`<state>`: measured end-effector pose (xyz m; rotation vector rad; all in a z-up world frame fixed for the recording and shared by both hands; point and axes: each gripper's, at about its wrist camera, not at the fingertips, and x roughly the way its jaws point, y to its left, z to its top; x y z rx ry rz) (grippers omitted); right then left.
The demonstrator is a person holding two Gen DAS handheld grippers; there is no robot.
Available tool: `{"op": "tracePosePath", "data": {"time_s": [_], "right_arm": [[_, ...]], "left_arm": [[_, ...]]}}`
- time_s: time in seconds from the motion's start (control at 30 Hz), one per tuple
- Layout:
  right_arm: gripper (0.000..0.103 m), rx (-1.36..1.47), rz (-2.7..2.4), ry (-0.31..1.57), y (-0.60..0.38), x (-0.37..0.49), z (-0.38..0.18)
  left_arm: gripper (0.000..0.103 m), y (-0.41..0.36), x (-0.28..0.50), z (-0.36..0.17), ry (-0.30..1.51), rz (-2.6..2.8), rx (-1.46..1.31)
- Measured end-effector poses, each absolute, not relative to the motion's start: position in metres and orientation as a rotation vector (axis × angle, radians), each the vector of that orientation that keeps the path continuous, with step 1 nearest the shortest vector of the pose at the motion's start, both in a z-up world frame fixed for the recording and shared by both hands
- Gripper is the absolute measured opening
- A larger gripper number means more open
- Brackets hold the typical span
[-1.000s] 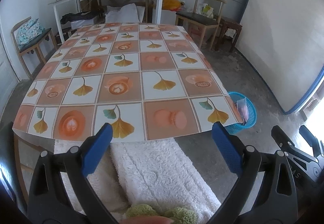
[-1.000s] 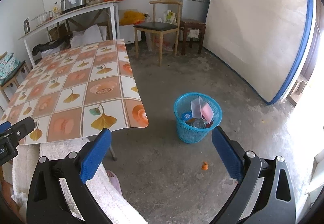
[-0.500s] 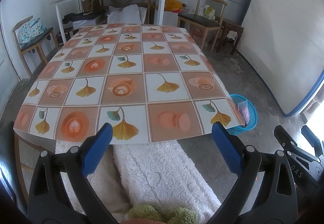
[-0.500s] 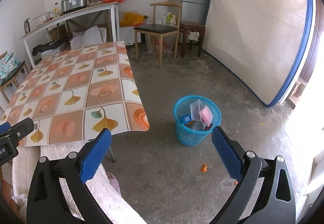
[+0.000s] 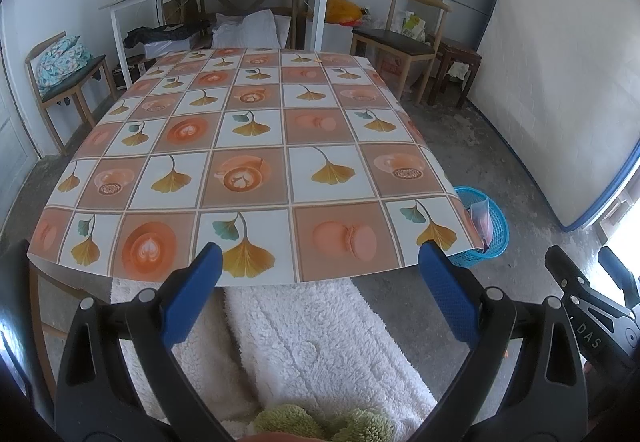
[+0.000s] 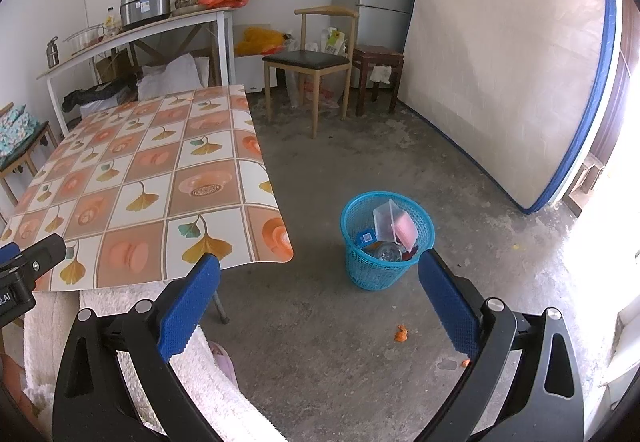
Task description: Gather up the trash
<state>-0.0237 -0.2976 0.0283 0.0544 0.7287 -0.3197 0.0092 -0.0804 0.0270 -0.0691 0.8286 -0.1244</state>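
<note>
Both tools, left [image 5: 316, 286] and right [image 6: 318, 288], are held wide apart, empty. Small orange scraps [image 6: 400, 333] on the grey concrete floor [image 6: 360, 362], near the blue mesh plastic bin [image 6: 387, 245], could be crushed or missed, being tiny.

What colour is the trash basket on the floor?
The basket is light blue mesh plastic; the right wrist view shows it best.

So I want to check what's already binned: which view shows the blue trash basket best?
The right wrist view: the blue trash basket stands whole on the floor, contents visible. The left wrist view shows it partly hidden behind the table corner.
</note>
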Motion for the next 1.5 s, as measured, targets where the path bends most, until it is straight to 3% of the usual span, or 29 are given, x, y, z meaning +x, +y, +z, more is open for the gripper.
{"op": "tracePosePath", "data": {"time_s": [1.5], "right_arm": [[0.097, 0.063, -0.329, 0.731, -0.3024, -0.0236, 0.0285]], "left_arm": [[0.094, -0.0810, 0.0093, 0.0265, 0.833, -0.126, -0.064]]}}
